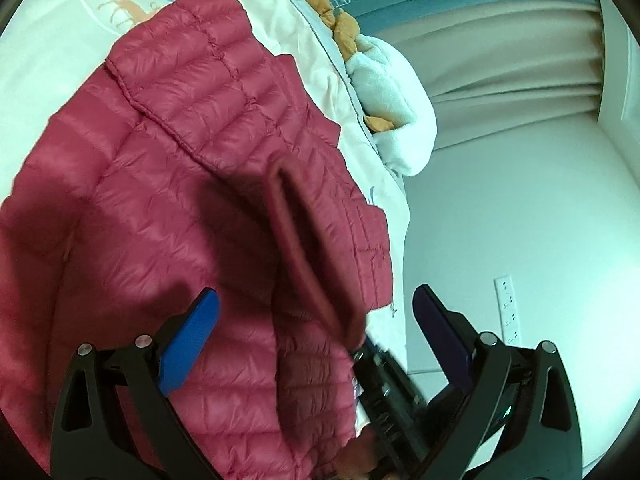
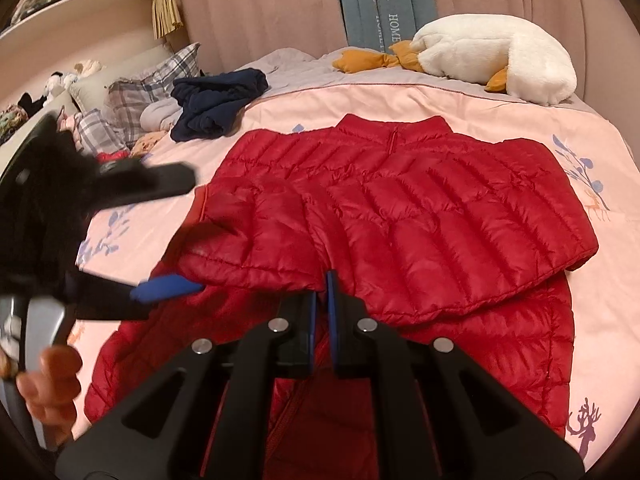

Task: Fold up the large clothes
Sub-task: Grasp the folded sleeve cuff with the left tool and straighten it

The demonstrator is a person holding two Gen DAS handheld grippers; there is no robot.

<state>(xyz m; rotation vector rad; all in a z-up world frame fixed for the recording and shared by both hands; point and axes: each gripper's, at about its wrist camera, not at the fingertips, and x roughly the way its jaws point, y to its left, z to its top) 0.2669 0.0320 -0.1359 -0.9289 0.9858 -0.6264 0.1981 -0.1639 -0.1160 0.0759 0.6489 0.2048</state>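
Right wrist: puffy quilted red jacket (image 2: 400, 216), half-folded.

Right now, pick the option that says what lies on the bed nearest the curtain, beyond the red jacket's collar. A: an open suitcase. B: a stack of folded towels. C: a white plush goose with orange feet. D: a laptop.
C: in the right wrist view a white plush goose with orange feet lies along the far edge of the bed, beyond the collar of the red jacket.
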